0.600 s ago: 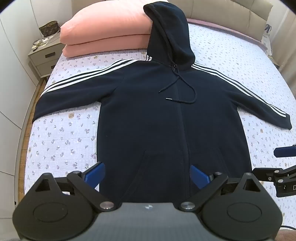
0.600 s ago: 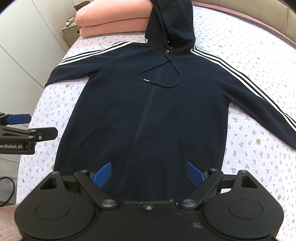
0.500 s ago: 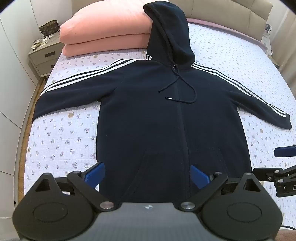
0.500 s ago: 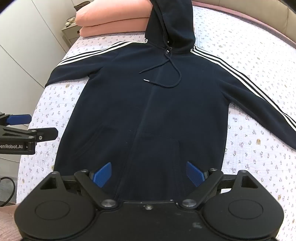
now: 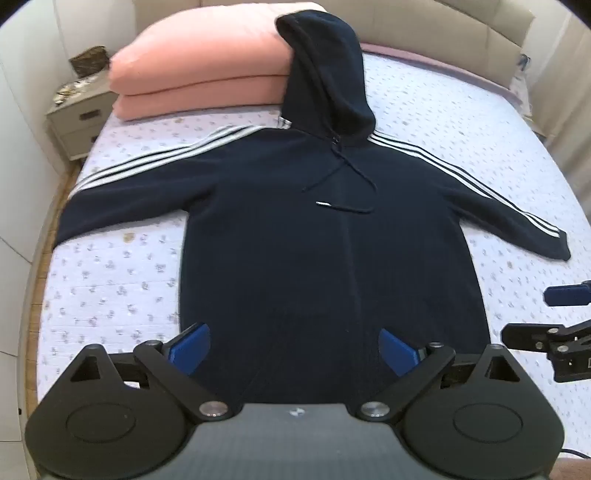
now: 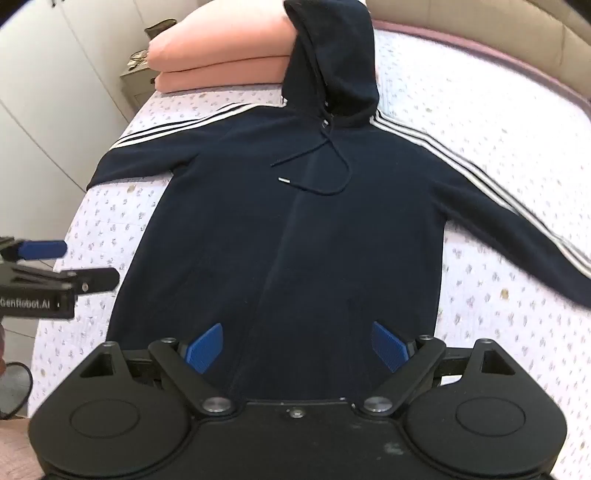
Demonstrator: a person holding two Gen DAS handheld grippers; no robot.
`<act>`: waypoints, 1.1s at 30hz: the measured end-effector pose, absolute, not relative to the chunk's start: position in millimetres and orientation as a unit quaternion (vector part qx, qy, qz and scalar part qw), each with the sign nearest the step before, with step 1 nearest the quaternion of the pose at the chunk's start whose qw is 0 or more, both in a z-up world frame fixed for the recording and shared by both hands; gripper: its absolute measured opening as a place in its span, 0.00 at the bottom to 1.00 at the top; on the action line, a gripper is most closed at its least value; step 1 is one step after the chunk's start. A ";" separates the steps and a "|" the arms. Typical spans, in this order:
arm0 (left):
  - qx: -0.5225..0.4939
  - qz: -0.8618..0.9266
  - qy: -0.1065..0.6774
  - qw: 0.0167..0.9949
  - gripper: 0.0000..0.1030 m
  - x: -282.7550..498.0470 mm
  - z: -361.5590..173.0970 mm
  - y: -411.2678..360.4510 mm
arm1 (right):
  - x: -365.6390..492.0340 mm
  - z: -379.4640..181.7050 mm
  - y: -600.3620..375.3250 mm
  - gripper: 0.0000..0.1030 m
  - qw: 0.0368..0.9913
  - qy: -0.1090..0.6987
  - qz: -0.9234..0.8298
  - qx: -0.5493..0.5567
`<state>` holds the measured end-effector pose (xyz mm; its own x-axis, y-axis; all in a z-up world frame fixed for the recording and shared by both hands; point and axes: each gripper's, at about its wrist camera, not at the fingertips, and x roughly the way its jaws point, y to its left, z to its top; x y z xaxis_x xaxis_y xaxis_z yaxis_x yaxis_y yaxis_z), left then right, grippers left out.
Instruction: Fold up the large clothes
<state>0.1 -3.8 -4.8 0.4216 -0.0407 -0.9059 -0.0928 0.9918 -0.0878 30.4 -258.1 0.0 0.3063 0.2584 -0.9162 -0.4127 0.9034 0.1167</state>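
A dark navy hoodie (image 5: 325,236) with white sleeve stripes lies flat and face up on the bed, sleeves spread, hood (image 5: 325,70) resting against the pillows; it also fills the right wrist view (image 6: 295,236). My left gripper (image 5: 295,350) is open and empty above the hoodie's hem. My right gripper (image 6: 295,349) is open and empty above the hem too. The right gripper shows at the right edge of the left wrist view (image 5: 554,321); the left gripper shows at the left edge of the right wrist view (image 6: 48,269).
Two stacked pink pillows (image 5: 199,81) lie at the head of the bed. The floral bedspread (image 5: 110,273) surrounds the hoodie. A nightstand (image 5: 77,118) stands at the far left, beside white wardrobe doors (image 6: 48,92). A padded headboard (image 5: 461,26) runs along the back.
Both grippers have shifted slightly forward and up over the hem. The hoodie lies as before and both jaws stay open.
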 end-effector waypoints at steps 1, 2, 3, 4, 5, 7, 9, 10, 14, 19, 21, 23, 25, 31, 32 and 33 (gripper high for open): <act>-0.062 0.019 0.539 0.840 0.96 3.6 -5.8 -0.6 | 29.5 -1.1 -258.0 1.00 0.803 0.554 0.209 -0.067; -0.062 0.023 0.537 0.841 0.96 3.8 -5.4 0.8 | 28.8 -0.8 -258.8 1.00 0.803 0.554 0.210 -0.066; -0.063 0.024 0.535 0.842 0.96 4.1 -5.3 1.2 | 28.8 0.3 -258.5 1.00 0.804 0.553 0.209 -0.067; -0.063 0.022 0.533 0.843 0.96 2.4 -5.1 0.7 | 28.9 1.2 -258.8 1.00 0.806 0.551 0.205 -0.068; -0.066 0.020 0.533 0.844 0.96 0.4 -5.1 0.3 | 30.6 0.9 -257.3 1.00 0.807 0.551 0.202 -0.070; -0.073 0.021 0.534 0.842 0.96 -0.5 -5.9 1.3 | 31.2 0.1 -257.8 1.00 0.807 0.551 0.202 -0.069; -0.077 0.026 0.535 0.841 0.96 -1.1 -6.0 2.8 | 32.6 -0.9 -259.0 1.00 0.803 0.554 0.207 -0.067; -0.077 0.027 0.535 0.841 0.96 -1.8 -5.1 2.6 | 32.1 -1.1 -259.1 1.00 0.803 0.555 0.208 -0.066; -0.073 0.024 0.535 0.841 0.96 -2.0 -3.2 3.1 | 30.3 -1.0 -260.0 1.00 0.804 0.551 0.213 -0.064; -0.076 0.025 0.536 0.840 0.96 -0.5 -1.9 4.6 | 32.4 -2.1 -262.4 1.00 0.804 0.551 0.215 -0.065; -0.077 0.025 0.536 0.840 0.96 -0.4 -2.0 4.4 | 32.5 -2.0 -261.9 1.00 0.804 0.551 0.215 -0.065; -0.077 0.024 0.537 0.840 0.96 -0.7 -1.9 4.3 | 31.8 -2.1 -261.3 1.00 0.803 0.552 0.215 -0.065; -0.077 0.024 0.537 0.839 0.96 0.1 -1.8 4.2 | 31.1 -1.9 -261.8 1.00 0.803 0.551 0.216 -0.065; -0.079 0.026 0.534 0.842 0.96 -0.6 0.2 5.4 | 31.0 -1.4 -261.4 1.00 0.804 0.550 0.215 -0.067; -0.078 0.026 0.533 0.842 0.96 -0.6 0.2 5.4 | 30.7 -1.1 -260.9 1.00 0.805 0.549 0.215 -0.067; -0.079 0.026 0.534 0.842 0.96 -0.6 0.2 5.6 | 30.6 -0.9 -260.6 1.00 0.805 0.549 0.216 -0.068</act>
<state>-0.6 5.6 0.2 0.4288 -0.0410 -0.9025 -0.1270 0.9863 -0.1051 30.6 -260.6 -0.9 0.3049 0.2732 -0.9124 -0.4216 0.8977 0.1279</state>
